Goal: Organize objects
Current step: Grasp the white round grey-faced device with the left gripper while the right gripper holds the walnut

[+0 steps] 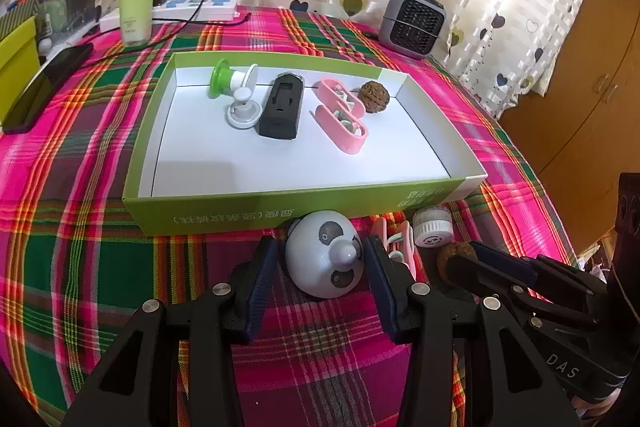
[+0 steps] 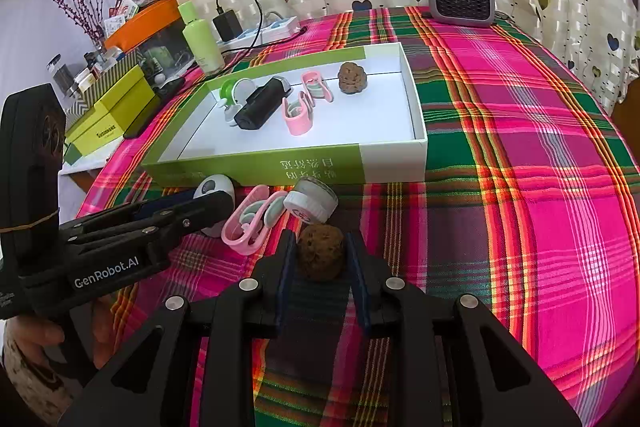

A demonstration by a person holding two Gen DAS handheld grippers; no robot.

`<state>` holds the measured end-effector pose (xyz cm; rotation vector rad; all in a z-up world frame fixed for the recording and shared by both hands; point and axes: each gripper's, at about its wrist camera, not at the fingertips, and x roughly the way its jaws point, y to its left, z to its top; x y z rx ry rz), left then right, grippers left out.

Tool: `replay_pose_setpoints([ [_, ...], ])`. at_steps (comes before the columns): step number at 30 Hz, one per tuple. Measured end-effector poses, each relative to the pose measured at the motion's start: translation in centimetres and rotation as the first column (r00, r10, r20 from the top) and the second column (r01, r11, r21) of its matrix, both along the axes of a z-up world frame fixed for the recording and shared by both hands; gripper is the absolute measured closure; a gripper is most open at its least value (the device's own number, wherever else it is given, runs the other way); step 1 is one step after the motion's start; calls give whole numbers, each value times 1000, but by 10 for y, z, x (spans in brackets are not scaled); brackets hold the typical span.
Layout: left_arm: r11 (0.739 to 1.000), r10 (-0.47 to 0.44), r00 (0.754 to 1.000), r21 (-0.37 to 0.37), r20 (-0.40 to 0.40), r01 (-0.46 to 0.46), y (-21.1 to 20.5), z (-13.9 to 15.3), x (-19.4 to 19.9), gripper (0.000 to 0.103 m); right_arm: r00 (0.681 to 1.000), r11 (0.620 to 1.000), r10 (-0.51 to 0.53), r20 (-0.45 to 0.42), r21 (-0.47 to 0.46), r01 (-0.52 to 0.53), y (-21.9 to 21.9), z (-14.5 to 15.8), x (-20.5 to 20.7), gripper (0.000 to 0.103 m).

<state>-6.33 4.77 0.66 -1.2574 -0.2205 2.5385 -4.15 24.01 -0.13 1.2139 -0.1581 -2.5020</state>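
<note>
Nearest the lens, the right tool (image 2: pixel 321 259) is clamped on a brown walnut (image 2: pixel 321 255) that sits on the plaid-covered bench (image 2: pixel 520 211), just in front of the green box (image 1: pixel 224 215). Beside it, the left tool (image 1: pixel 320 259) stands with its fingers apart around a white panda-faced ball (image 1: pixel 326 253); whether the pads press it cannot be told, though they look to touch its sides.

Both rounded things could slip (a smooth ball especially), and the ball might squirt forward against the box wall if the fingers close off-centre. The two tools also sit close together, so lifting both at once risks a knock, or a nudge to the pink clip (image 2: pixel 250 223) and small white jar (image 2: pixel 312 202) lying between them and the box.

Inside the box, towards its far wall, lie a green-and-white suction hook (image 1: pixel 234 89), a black device (image 1: pixel 281 111), two pink clips (image 1: pixel 342 113) and a second walnut (image 1: pixel 373 92). Its near half is bare.
</note>
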Motion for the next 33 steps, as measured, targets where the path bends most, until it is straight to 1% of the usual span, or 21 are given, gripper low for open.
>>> replay_pose_setpoints([
  [2,1000,3,1000,1,-1,-3,0,0,0,60,1000,1000,0,0,0,0,0,0,0,76],
  [3,1000,3,1000,0,-2,-3,0,0,0,62,1000,1000,0,0,0,0,0,0,0,76],
  [4,1000,5,1000,0,-2,-5,-1,0,0,66,1000,1000,-1,0,-1,1,0,0,0,76],
  [12,1000,19,1000,20,1,-19,-6,0,2,68,1000,1000,0,0,1,1,0,0,0,76],
  [19,1000,21,1000,13,-3,-20,-7,1,5,69,1000,1000,3,-2,4,-3,-1,0,1,76],
  [23,1000,23,1000,-9,-17,-23,-7,3,9,70,1000,1000,8,-5,6,-8,-2,0,2,76],
  [33,999,24,999,-21,-38,-25,-8,5,16,70,1000,1000,17,-8,7,-17,-4,1,3,76],
])
